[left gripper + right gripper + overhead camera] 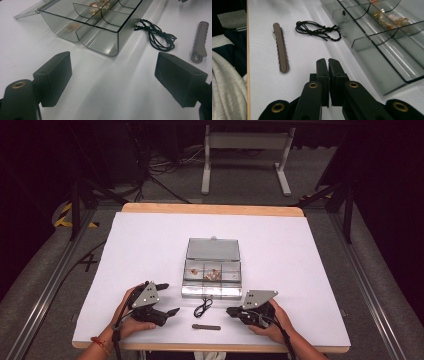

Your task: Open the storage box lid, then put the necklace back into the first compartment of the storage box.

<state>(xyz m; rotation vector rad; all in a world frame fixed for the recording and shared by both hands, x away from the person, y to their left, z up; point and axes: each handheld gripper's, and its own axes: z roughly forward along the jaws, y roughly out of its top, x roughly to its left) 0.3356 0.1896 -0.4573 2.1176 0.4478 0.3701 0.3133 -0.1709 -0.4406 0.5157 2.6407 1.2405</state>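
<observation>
Lying nearest the table's front edge, the brown hair clip [206, 326] has its long axis running left to right, between the left gripper [169, 298], jaws spread wide and empty, and the right gripper [230, 311], jaws pressed together on nothing. Just beyond lies a coiled black cord [202, 308], then the clear compartment box [212, 291], lid open, holding what may be beads. No writing is legible anywhere.
</observation>
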